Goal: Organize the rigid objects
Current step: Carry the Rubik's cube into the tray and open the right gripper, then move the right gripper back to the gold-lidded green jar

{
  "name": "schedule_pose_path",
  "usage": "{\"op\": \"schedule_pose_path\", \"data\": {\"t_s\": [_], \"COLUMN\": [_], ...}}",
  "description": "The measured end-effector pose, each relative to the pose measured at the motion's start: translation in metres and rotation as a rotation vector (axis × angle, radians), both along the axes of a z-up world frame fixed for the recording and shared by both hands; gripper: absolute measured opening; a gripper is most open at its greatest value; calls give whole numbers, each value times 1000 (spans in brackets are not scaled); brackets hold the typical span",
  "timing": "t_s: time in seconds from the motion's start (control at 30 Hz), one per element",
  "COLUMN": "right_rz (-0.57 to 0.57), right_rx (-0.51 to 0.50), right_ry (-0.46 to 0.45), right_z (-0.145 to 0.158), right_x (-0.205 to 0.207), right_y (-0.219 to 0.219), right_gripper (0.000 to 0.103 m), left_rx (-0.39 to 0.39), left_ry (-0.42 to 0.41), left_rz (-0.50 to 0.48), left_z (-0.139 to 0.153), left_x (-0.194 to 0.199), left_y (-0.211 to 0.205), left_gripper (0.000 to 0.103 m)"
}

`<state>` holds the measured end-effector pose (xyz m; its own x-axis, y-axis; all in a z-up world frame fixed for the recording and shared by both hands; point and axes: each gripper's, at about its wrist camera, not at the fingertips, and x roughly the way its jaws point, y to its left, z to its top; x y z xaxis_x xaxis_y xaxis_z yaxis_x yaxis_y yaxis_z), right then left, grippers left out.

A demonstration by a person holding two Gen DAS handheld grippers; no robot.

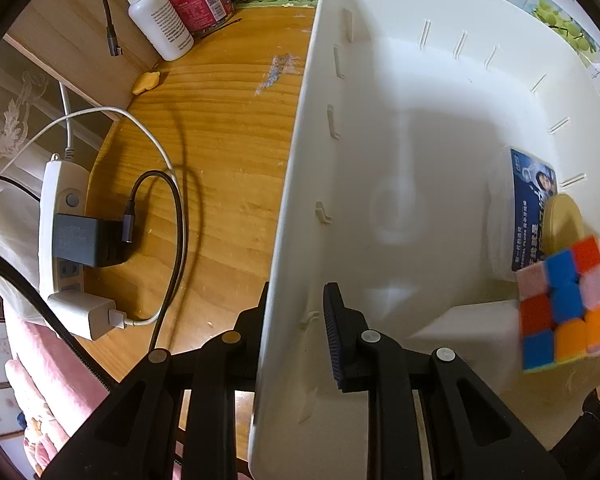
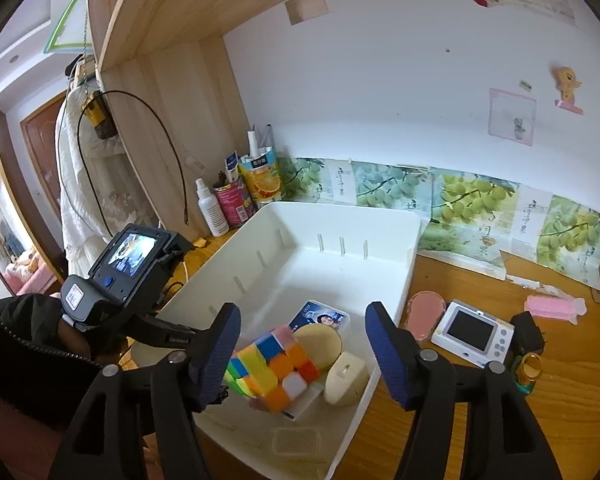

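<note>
Item: puzzle cube [image 2: 274, 372], glossy multicoloured plastic squares, blurred, inside the near end of your white plastic bin [image 2: 396, 280] on the wooden surface [image 2: 540, 408]. Your right gripper [image 2: 304, 354] has jaws wide around it, not pressing. Your left gripper [image 1: 296, 316] clamps the bin's near-left wall.

One puzzle cube [image 2: 274, 368]; one white bin [image 2: 396, 280]; two claws [image 2: 304, 356] [image 1: 296, 320]
</note>
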<state>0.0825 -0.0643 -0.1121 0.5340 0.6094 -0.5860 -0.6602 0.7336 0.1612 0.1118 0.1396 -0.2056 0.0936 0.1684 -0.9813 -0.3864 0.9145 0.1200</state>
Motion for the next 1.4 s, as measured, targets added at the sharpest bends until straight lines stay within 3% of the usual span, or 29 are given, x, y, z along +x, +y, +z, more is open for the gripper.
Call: {"op": "schedule_pose_path", "data": {"t_s": [0.33, 0.83, 1.17, 1.4], "right_rz": [-116, -447, -460, -452], "right_rx": [6, -39, -106, -252], "right_ry": [3, 51, 115, 81], "right_z": [-2, -24, -52, -74], "right_x": [13, 51, 63, 72], "right_y": [-23, -99, -106, -96], "right_gripper": [77, 82, 82, 82], "left_rx": [2, 13, 26, 29], "left_ry": [-1, 8, 20, 26], "left_rz": [-2, -8, -3, 4], "left_z": [0, 0, -1, -2], "left_x": [-3, -1, 0, 0], "left_y": [0, -2, -3, -3], "left_gripper": [24, 24, 24, 24]}}
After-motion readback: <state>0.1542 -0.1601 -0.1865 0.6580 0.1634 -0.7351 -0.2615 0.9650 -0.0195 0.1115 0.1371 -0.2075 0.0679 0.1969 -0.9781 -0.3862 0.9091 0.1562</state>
